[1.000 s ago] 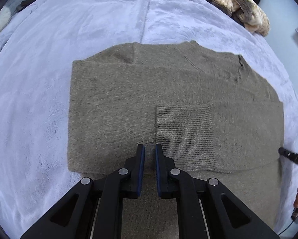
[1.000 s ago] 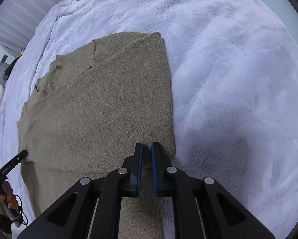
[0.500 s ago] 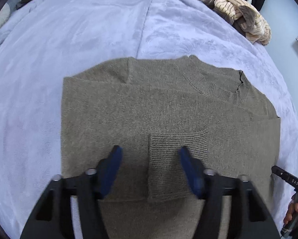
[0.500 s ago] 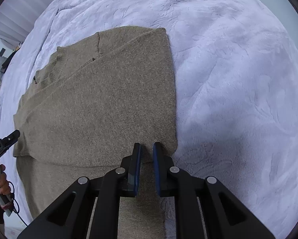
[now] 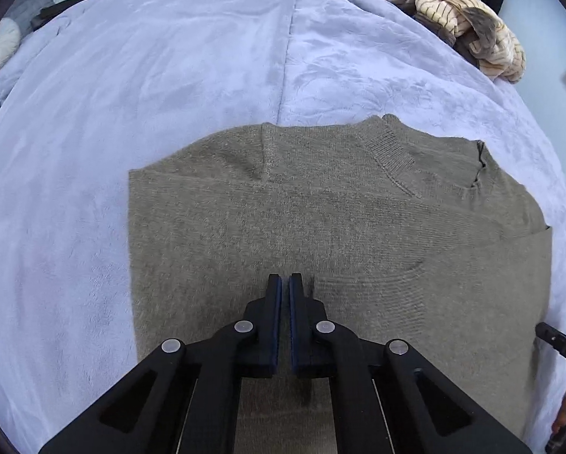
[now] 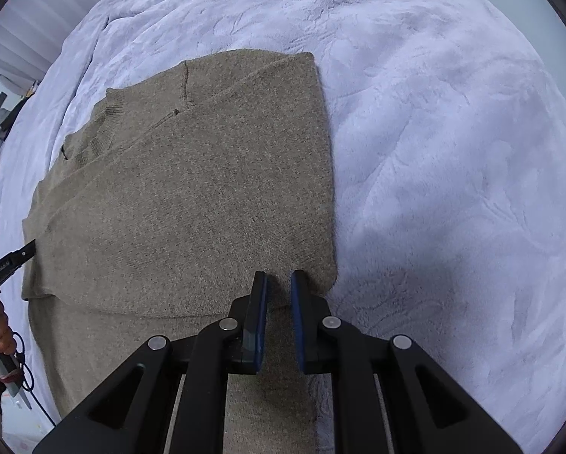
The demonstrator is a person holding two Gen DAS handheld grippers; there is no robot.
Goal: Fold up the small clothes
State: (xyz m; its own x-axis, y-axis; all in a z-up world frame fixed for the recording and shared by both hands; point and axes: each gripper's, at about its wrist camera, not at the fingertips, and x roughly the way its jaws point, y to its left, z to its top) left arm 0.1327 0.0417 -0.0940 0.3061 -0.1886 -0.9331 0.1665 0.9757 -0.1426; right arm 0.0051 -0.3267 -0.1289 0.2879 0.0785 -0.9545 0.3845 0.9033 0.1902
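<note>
Now the olive sweater (image 5: 339, 234) lies flat on the lilac blanket (image 5: 169, 75), partly folded, its long axis running away from both grippers. Over the sweater's near fold, the left gripper (image 5: 285, 283) is nearly closed, gripping nothing visible; the right gripper (image 6: 278, 278), narrowly parted, hovers at the sweater's near right corner. No containers appear.

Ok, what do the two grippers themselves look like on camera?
Both the left gripper and right gripper are matte black linkages with round silver pivot pins. Their flat fingers carry blue pads on the inner faces. The other gripper's handle bears small white lettering.
</note>
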